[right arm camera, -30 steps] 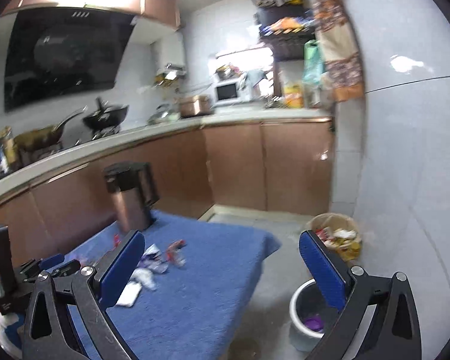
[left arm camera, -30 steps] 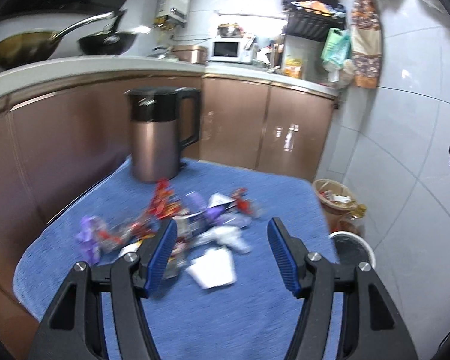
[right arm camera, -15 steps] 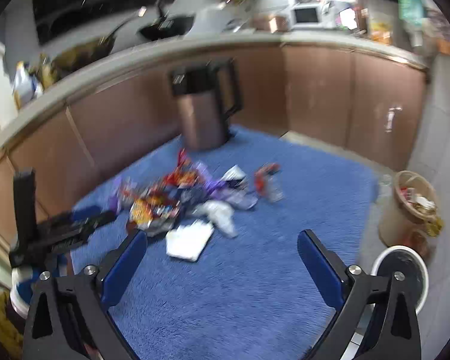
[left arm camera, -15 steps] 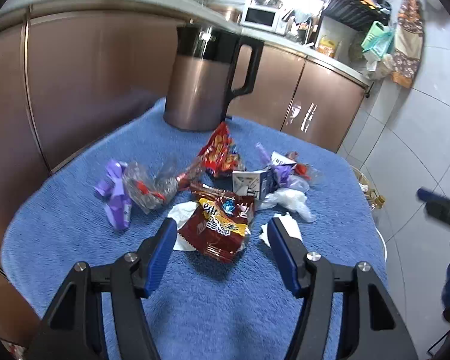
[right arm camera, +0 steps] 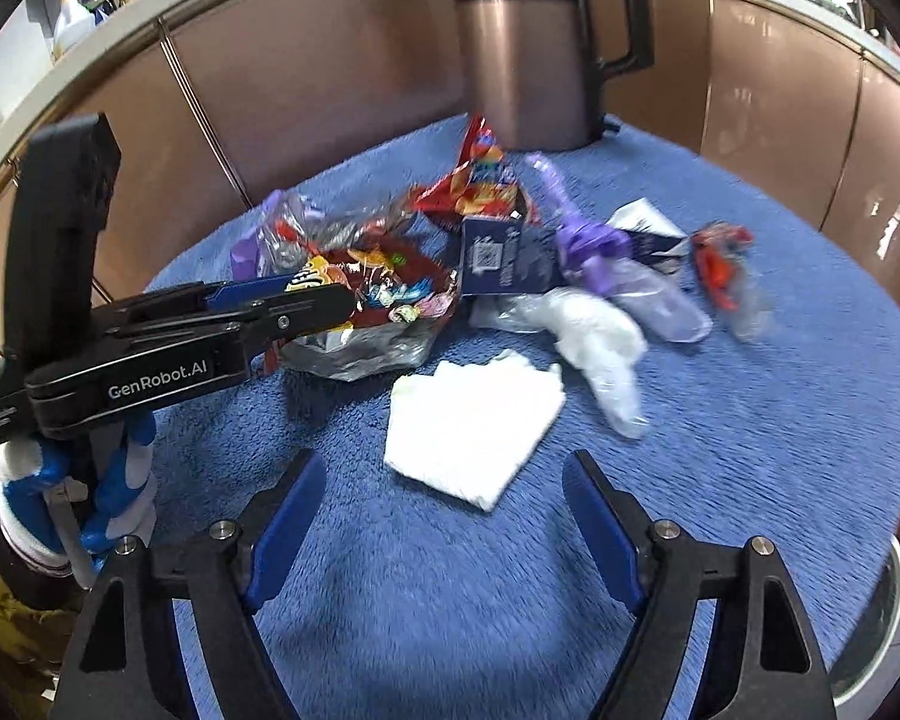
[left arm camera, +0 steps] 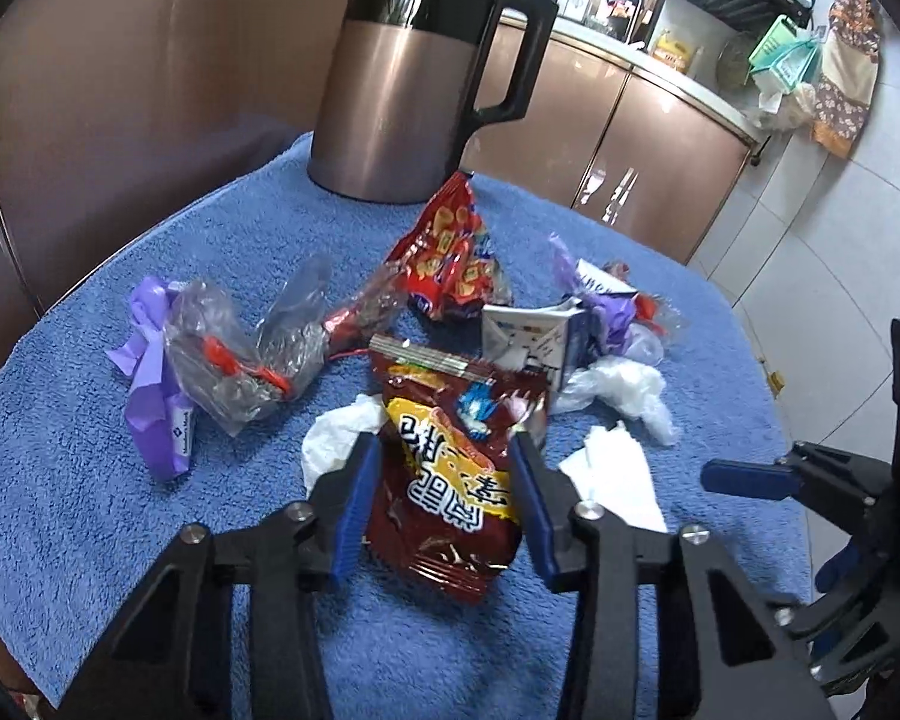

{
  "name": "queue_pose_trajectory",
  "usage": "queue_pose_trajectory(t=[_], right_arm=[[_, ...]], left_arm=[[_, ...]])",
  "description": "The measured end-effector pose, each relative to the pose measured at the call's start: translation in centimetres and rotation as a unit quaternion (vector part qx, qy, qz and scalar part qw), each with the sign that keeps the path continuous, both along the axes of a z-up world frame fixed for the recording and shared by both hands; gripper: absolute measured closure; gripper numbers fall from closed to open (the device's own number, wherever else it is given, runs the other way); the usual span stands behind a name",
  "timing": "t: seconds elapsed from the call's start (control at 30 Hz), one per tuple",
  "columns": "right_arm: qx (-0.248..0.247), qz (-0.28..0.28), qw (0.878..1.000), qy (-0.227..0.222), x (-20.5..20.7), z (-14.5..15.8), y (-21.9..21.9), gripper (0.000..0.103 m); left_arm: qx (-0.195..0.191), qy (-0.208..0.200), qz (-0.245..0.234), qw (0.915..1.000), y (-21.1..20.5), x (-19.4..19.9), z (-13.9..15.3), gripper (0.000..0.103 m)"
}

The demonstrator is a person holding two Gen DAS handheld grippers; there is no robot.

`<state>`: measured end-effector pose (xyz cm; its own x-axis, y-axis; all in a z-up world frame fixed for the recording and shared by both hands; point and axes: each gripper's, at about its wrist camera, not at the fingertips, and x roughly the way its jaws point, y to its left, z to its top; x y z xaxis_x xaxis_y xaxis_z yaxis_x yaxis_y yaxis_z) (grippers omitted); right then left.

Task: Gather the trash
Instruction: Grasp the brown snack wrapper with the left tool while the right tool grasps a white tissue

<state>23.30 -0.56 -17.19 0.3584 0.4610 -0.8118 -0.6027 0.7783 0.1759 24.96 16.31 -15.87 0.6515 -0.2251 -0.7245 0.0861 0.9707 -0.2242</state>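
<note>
Trash lies piled on a blue towel [left arm camera: 150, 540]. A dark red snack bag [left arm camera: 450, 468] lies between the pads of my left gripper [left arm camera: 444, 450], whose jaws stand on either side of it, partly closed; whether they pinch it is unclear. In the right wrist view the left gripper [right arm camera: 336, 294] reaches over that bag [right arm camera: 384, 294]. My right gripper [right arm camera: 444, 468] is open and empty, just in front of a folded white napkin [right arm camera: 474, 426]. An orange-red chip bag [left arm camera: 450, 252], purple wrappers [left arm camera: 150, 396], clear plastic [left arm camera: 240, 354] and a small carton [left arm camera: 534, 336] lie around.
A copper and black kettle [left arm camera: 414, 78] stands at the towel's far edge, before brown cabinets [left arm camera: 648, 144]. A white bin rim [right arm camera: 888, 618] shows at the right below the table edge. White crumpled plastic [right arm camera: 600, 336] lies right of the napkin.
Both grippers have moved down and in toward the pile. The left gripper's jaws have narrowed around the dark red snack bag. The right gripper now faces the napkin.
</note>
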Motion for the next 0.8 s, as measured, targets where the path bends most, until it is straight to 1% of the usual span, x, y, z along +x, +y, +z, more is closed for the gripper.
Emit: queue_pose_trajectory(t=[0.03, 0.07, 0.1, 0.2, 0.23, 0.27, 0.3, 0.33, 0.37, 0.4, 0.43, 0.47, 0.53, 0.63, 0.8], right_arm=[[-0.001, 0.002, 1.000, 0.002, 0.3, -0.4, 0.3, 0.030], [-0.003, 0.002, 1.000, 0.002, 0.5, -0.6, 0.5, 0.033], [-0.003, 0.002, 1.000, 0.002, 0.7, -0.8, 0.6, 0.034], [-0.004, -0.002, 1.000, 0.007, 1.3, -1.5, 0.7, 0.041], [-0.008, -0.003, 1.000, 0.010, 1.4, -1.8, 0.6, 0.045], [-0.013, -0.004, 1.000, 0.012, 1.5, -2.1, 0.6, 0.051], [-0.018, -0.005, 1.000, 0.007, 1.5, -2.3, 0.5, 0.054], [-0.023, -0.005, 1.000, -0.003, 1.3, -2.3, 0.4, 0.060], [-0.027, -0.008, 1.000, -0.006, 1.3, -2.3, 0.4, 0.070], [-0.029, -0.013, 0.999, -0.008, 1.3, -2.3, 0.1, 0.075], [-0.029, -0.018, 0.999, -0.008, 1.4, -2.2, -0.2, 0.086], [-0.022, -0.024, 0.999, -0.005, 1.5, -2.1, -0.7, 0.090], [-0.011, -0.032, 0.999, -0.001, 1.5, -1.9, -1.6, 0.091], [0.000, -0.035, 0.999, -0.007, 0.9, -1.0, -2.5, 0.091], [0.011, -0.034, 0.999, -0.034, -1.7, 1.7, -3.7, 0.091]], left_arm=[[0.002, 0.003, 0.000, 1.0000, 0.0, 0.1, -0.2, 0.073], [0.002, 0.005, 0.000, 1.0000, 0.0, 0.4, -0.2, 0.075], [0.003, 0.007, 0.001, 1.0000, 0.1, 0.5, -0.4, 0.078], [0.006, 0.012, 0.002, 0.9999, 0.1, 0.6, -0.7, 0.082], [0.009, 0.013, 0.002, 0.9999, 0.1, 0.6, -0.8, 0.084], [0.012, 0.014, 0.002, 0.9998, 0.0, 0.6, -0.9, 0.085], [0.017, 0.014, 0.001, 0.9997, -0.2, 0.6, -0.9, 0.087], [0.021, 0.013, 0.001, 0.9997, -0.3, 0.5, -1.0, 0.088], [0.021, 0.012, 0.002, 0.9997, -0.4, 0.4, -0.9, 0.089], [0.020, 0.012, 0.003, 0.9997, -0.5, 0.3, -0.9, 0.090], [0.017, 0.011, 0.006, 0.9998, -0.5, 0.1, -0.8, 0.090], [0.012, 0.009, 0.008, 0.9999, -0.4, -0.1, -0.7, 0.091], [0.004, 0.006, 0.011, 0.9999, -0.1, -0.6, -0.3, 0.092], [-0.001, -0.005, 0.013, 0.9999, 0.1, -1.6, 0.8, 0.093], [0.001, -0.025, 0.020, 0.9995, 0.3, -3.6, 3.0, 0.093]])
